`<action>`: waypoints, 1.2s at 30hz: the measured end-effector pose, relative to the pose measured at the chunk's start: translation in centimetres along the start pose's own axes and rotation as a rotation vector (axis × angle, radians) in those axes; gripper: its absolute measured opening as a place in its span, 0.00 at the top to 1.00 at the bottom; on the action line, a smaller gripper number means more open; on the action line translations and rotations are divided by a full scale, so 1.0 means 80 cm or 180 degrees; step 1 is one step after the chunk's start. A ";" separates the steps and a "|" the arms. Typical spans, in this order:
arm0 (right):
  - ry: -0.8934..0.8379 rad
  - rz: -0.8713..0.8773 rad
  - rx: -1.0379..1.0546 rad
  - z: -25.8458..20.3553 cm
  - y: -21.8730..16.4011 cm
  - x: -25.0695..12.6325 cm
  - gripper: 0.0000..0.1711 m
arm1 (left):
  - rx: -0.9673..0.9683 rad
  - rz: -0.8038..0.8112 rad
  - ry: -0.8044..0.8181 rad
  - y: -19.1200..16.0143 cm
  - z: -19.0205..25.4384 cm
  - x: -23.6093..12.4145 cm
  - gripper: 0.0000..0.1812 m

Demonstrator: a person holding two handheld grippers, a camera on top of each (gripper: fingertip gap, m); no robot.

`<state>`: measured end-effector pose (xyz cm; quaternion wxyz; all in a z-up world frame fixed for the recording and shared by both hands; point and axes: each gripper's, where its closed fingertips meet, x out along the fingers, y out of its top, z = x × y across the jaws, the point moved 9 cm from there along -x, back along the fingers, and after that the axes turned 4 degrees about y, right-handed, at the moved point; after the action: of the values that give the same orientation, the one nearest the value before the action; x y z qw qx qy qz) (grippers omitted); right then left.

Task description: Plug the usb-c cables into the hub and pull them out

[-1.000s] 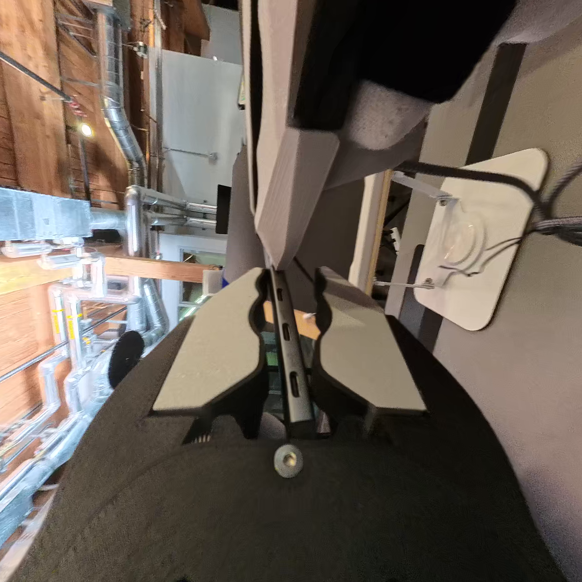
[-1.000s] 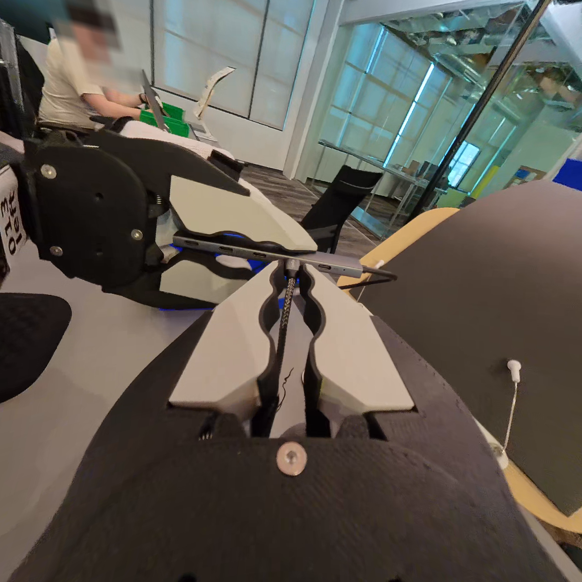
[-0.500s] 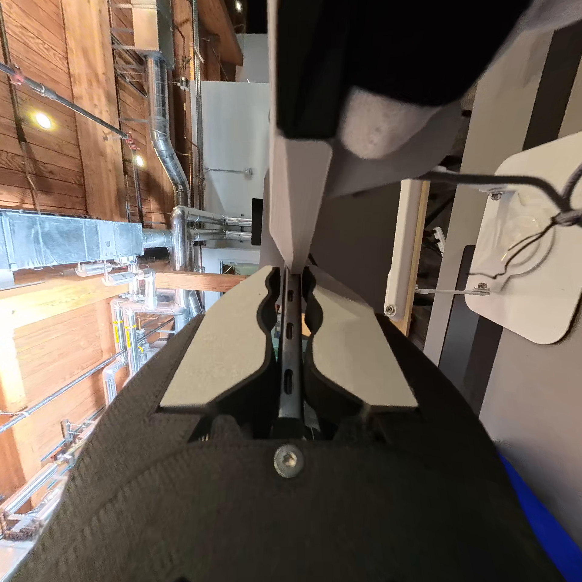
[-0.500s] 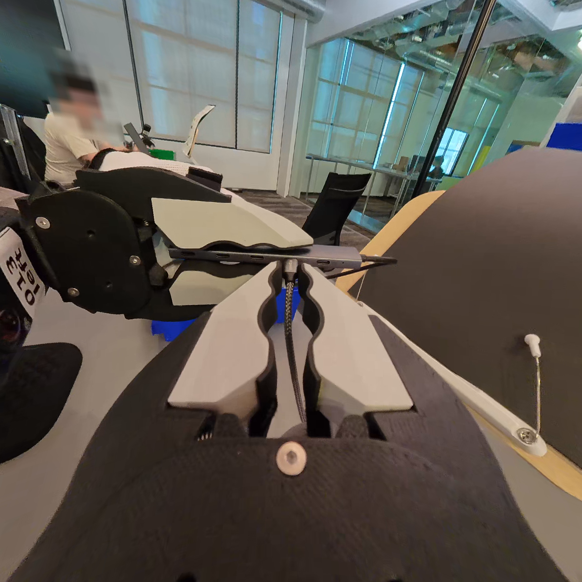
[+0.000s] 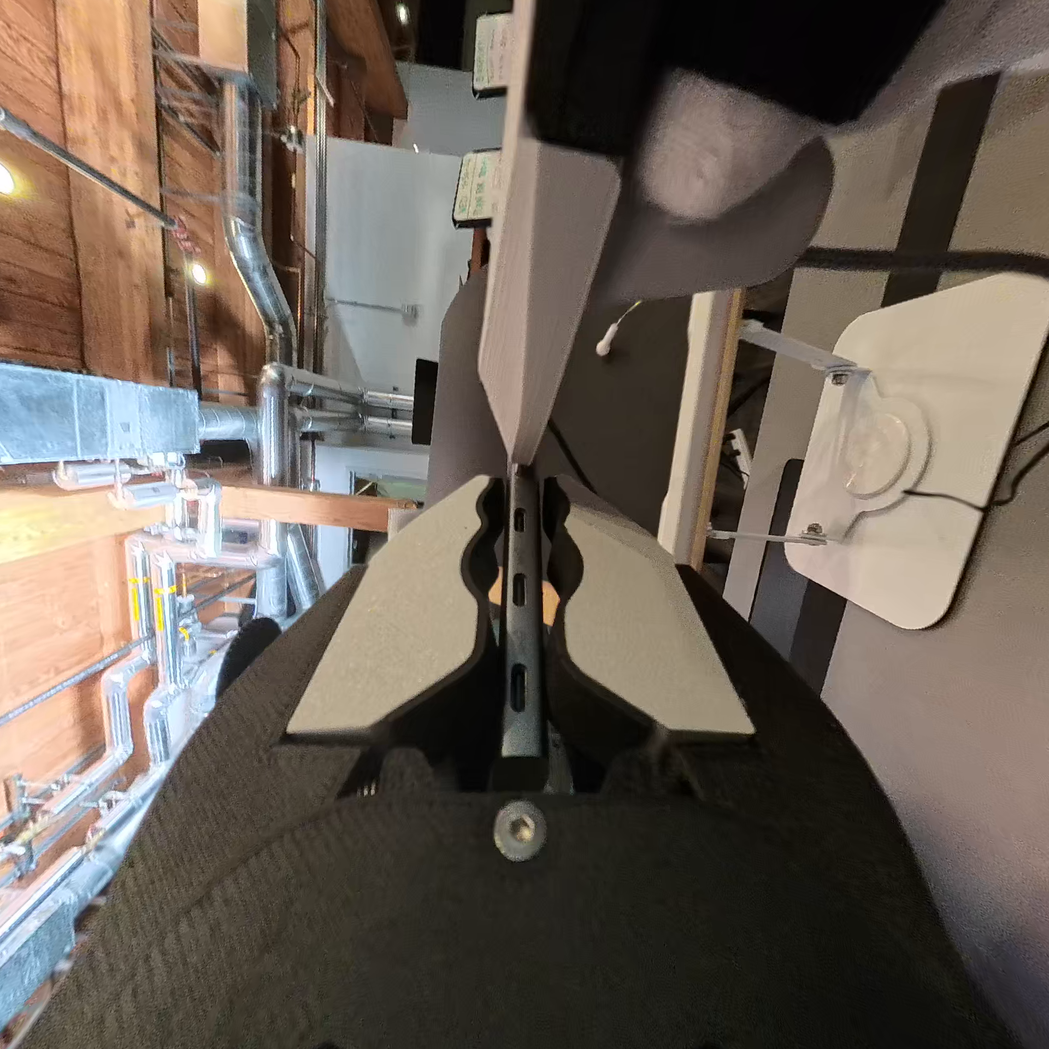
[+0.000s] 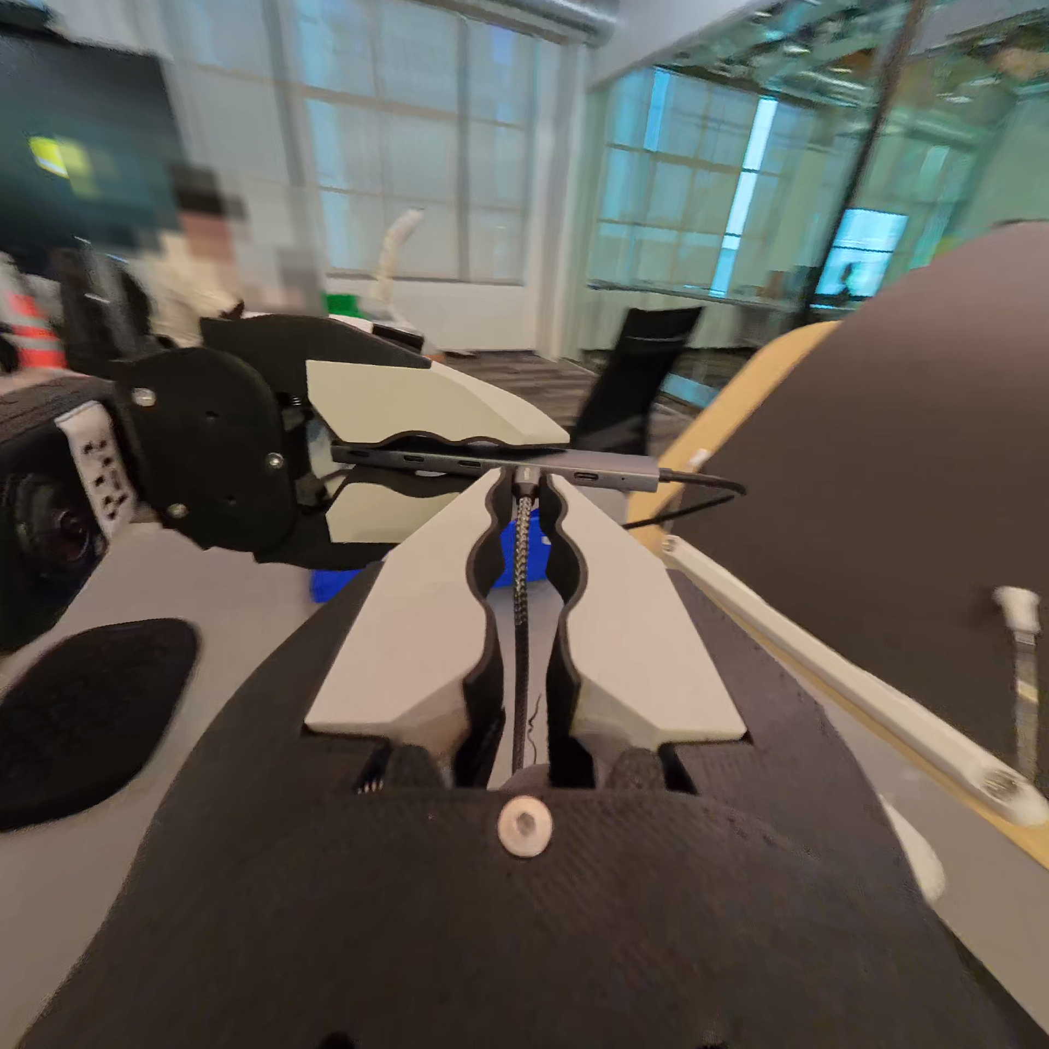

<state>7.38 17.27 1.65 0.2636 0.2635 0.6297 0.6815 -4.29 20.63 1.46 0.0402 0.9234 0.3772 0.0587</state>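
Left gripper (image 6: 454,460), reaching level from frame left, clamps the hub (image 6: 601,462); right gripper (image 6: 525,488) jaws pinch the braided cable (image 6: 521,596) plug at the hub's edge

Grey tabletop (image 6: 170,590), blue item (image 6: 332,582) and black pad (image 6: 85,715) resting on it

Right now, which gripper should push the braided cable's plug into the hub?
The right gripper: it grips the braided cable with the plug at the hub. The left gripper is clamping the hub.
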 end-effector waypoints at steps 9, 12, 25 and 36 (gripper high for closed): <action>-0.0722 0.0009 -0.0288 0.003 0.017 -0.011 0.96 | -0.0356 -0.0418 -0.0030 -0.038 0.001 0.014 0.91; -0.0647 0.0021 -0.0095 0.022 0.021 -0.033 0.96 | -0.0551 -0.0315 0.0011 -0.037 -0.008 0.004 0.92; -0.1547 -0.0318 -0.0228 0.104 0.084 -0.211 0.95 | -0.1266 -0.0139 0.0332 -0.043 0.005 0.002 0.92; -0.2469 -0.0418 -0.0207 0.181 0.033 -0.373 0.96 | -0.1355 -0.0093 0.0298 -0.048 0.019 0.001 0.92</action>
<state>38.87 6.86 4.43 0.5332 0.4521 0.4770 0.5326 -6.72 23.39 -0.47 0.2176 0.8848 0.3711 0.1793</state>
